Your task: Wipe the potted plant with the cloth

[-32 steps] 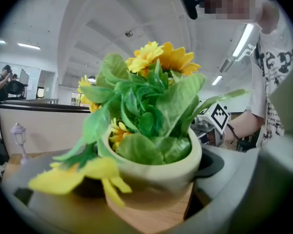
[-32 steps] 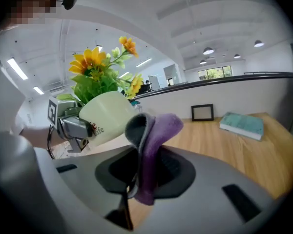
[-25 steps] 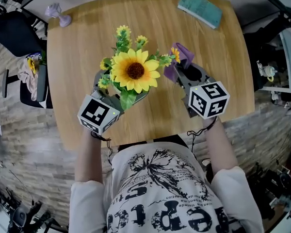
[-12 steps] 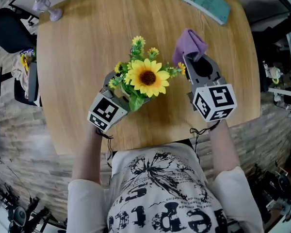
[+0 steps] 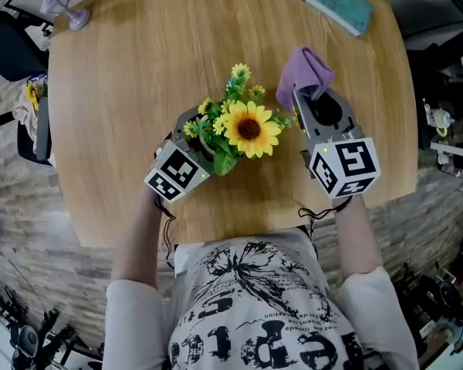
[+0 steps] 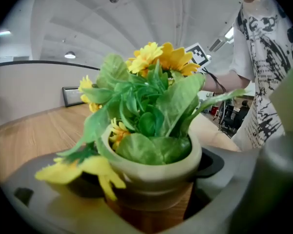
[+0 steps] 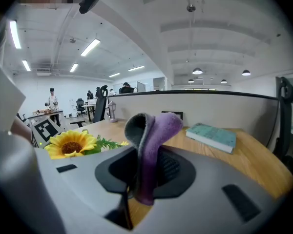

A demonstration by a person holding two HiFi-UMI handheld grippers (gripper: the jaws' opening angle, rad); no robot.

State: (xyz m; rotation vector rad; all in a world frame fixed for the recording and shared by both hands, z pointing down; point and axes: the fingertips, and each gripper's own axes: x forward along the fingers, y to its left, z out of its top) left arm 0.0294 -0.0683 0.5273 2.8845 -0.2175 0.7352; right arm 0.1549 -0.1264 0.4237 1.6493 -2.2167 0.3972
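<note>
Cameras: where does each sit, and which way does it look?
Head view: on the person's head, looking steeply down at table, potted plant, left gripper and right gripper; arms and shirt show.
Left gripper view: on the left gripper, looking along its jaws at the clamped pot; shirt shows at right.
Right gripper view: on the right gripper, looking across the table toward the book, cloth pinched in its jaws.
Shared: head and right gripper views both show sunflower, cloth, book.
</note>
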